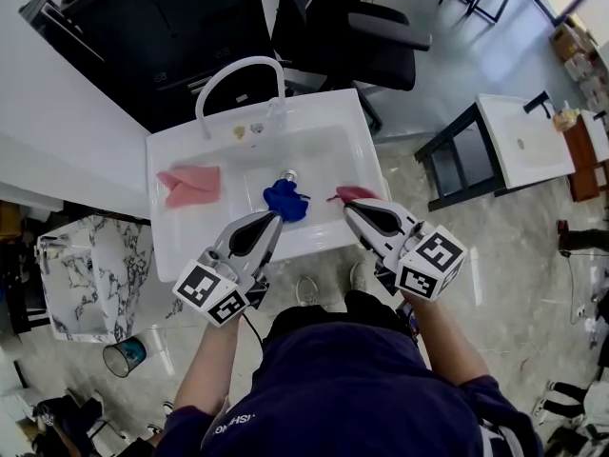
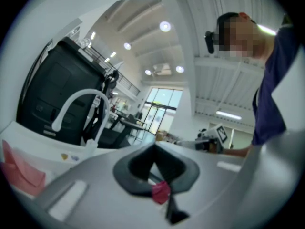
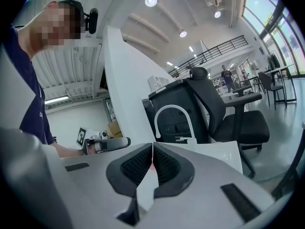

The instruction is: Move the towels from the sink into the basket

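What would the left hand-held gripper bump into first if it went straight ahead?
Most likely the blue towel in the sink: the left hand-held gripper points right at it from the near rim. Height is hard to judge, so it might pass above it.

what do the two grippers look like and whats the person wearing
Both the left gripper and right gripper are pale grey and tapered, with black ribbed pads, and each carries a white cube printed with black square markers. The person wears a dark navy short-sleeved shirt.
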`<state>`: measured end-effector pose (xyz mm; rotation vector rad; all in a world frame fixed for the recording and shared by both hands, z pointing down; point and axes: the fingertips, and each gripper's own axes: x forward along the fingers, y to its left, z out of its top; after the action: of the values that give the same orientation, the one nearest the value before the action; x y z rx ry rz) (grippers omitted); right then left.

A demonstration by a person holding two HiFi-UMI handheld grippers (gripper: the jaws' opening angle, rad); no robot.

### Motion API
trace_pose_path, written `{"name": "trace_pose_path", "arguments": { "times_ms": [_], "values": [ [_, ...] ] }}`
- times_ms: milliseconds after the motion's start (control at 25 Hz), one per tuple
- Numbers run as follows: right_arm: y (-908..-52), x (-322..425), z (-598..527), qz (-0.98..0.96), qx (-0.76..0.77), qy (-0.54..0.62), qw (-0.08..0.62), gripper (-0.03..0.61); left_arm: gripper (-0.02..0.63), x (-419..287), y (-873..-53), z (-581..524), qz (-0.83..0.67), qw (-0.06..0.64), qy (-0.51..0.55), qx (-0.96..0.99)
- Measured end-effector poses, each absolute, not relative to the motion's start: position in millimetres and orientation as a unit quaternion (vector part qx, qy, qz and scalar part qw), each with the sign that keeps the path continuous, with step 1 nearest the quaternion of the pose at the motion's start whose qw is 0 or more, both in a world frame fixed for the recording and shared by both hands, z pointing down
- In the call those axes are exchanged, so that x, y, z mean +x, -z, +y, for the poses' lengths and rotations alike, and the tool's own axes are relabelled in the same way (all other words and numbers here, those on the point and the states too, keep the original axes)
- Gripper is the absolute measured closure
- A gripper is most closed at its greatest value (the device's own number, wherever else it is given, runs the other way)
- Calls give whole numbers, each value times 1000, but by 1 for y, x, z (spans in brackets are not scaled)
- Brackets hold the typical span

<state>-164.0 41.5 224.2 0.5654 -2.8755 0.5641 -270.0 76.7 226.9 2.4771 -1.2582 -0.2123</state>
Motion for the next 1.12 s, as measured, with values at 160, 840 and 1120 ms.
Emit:
{"name": "trace_pose_path", "arguments": {
  "times_ms": [160, 840, 1120],
  "values": [
    [-230, -157, 26, -960, 181, -195, 81, 572, 611, -263, -231, 61, -451, 180, 73, 871],
    [-256, -124, -23, -970, 110, -193, 95, 571, 611, -225, -262, 25, -517, 216, 51, 827],
    [-293, -110, -28, -970, 96, -185, 126, 571, 611, -211, -280, 26, -530, 233, 35, 815]
  ]
}}
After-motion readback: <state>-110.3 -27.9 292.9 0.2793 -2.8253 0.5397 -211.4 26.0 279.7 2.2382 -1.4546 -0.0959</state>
